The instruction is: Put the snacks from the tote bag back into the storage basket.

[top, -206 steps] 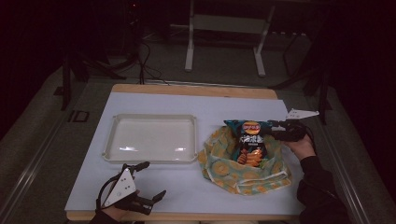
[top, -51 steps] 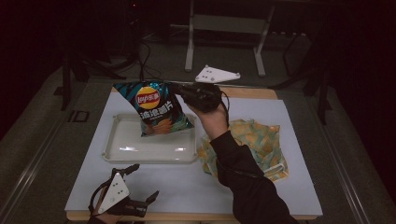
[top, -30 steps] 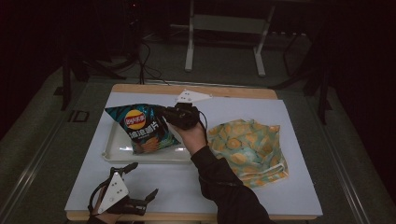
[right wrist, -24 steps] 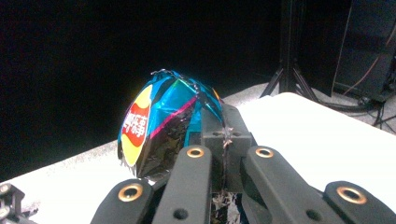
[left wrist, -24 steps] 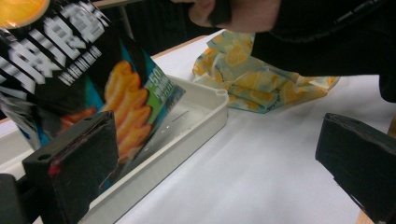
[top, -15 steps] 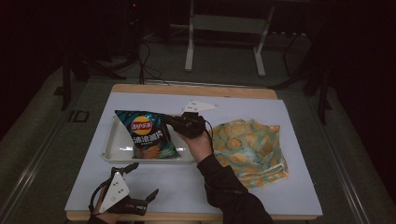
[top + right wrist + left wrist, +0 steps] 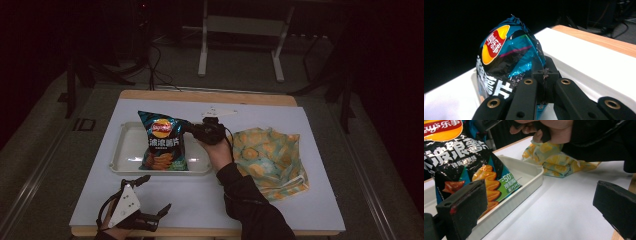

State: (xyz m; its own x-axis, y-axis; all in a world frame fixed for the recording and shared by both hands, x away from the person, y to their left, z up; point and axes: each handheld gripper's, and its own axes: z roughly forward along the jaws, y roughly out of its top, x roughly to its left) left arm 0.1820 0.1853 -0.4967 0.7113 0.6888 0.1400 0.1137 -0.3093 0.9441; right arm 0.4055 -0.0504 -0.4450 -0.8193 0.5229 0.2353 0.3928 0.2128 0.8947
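A blue and black chip bag [image 7: 162, 142] with a red and yellow logo stands in the white tray [image 7: 125, 160], its bottom edge down in the tray. My right gripper [image 7: 192, 131] is shut on the bag's top right corner; in the right gripper view the jaws pinch the crimped edge of the bag [image 7: 509, 60]. My left gripper [image 7: 155, 197] rests at the table's near left corner, open with nothing between its pads [image 7: 464, 210]. Its view looks along the tray wall [image 7: 524, 187] at the bag [image 7: 461, 162].
A yellow and teal patterned cloth bag [image 7: 272, 157] lies crumpled right of the tray on the white table cover [image 7: 200, 200]. The wooden table edge [image 7: 210, 96] runs along the back. Dark stands and cables sit on the floor beyond.
My right gripper carried the chip bag from the cloth bag over to the tray and lowered it until its bottom met the tray. My left gripper kept still.
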